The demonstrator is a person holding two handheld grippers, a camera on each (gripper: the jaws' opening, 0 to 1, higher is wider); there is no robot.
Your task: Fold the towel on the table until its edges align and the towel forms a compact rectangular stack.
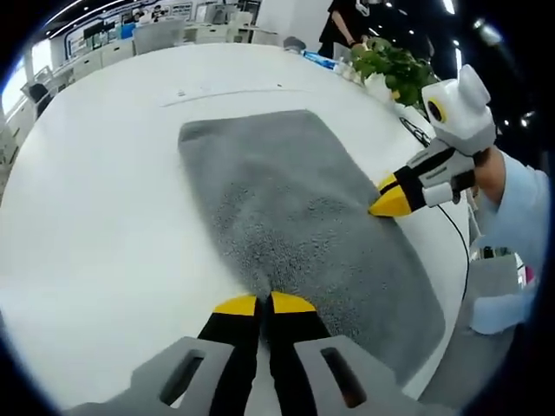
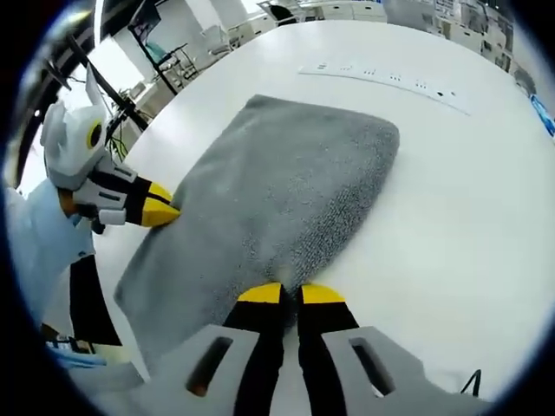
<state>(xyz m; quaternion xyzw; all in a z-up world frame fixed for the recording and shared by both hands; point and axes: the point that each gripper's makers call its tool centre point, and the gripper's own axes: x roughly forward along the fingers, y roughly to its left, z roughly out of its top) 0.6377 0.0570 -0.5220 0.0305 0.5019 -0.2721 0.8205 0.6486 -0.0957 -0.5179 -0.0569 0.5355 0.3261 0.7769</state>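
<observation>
A grey towel [image 1: 295, 217] lies flat on the white round table [image 1: 104, 217], folded into a long rectangle. My left gripper [image 1: 264, 302] is at the middle of one long edge, its yellow-tipped jaws shut on the towel's rim. My right gripper [image 2: 290, 294] is shut on the opposite long edge of the towel [image 2: 277, 182]. Each gripper shows in the other's view: the right gripper [image 1: 386, 204] comes in from the right, and the left gripper [image 2: 165, 211] comes in from the left, both with their tips at the towel's edge.
A potted green plant [image 1: 395, 65] stands at the table's far edge. A white power strip [image 2: 381, 82] lies beyond the towel. A black cable [image 1: 453, 234] runs along the table's rim near a light-blue sleeve [image 1: 520, 208]. Office desks and a standing person [image 1: 347, 22] are behind.
</observation>
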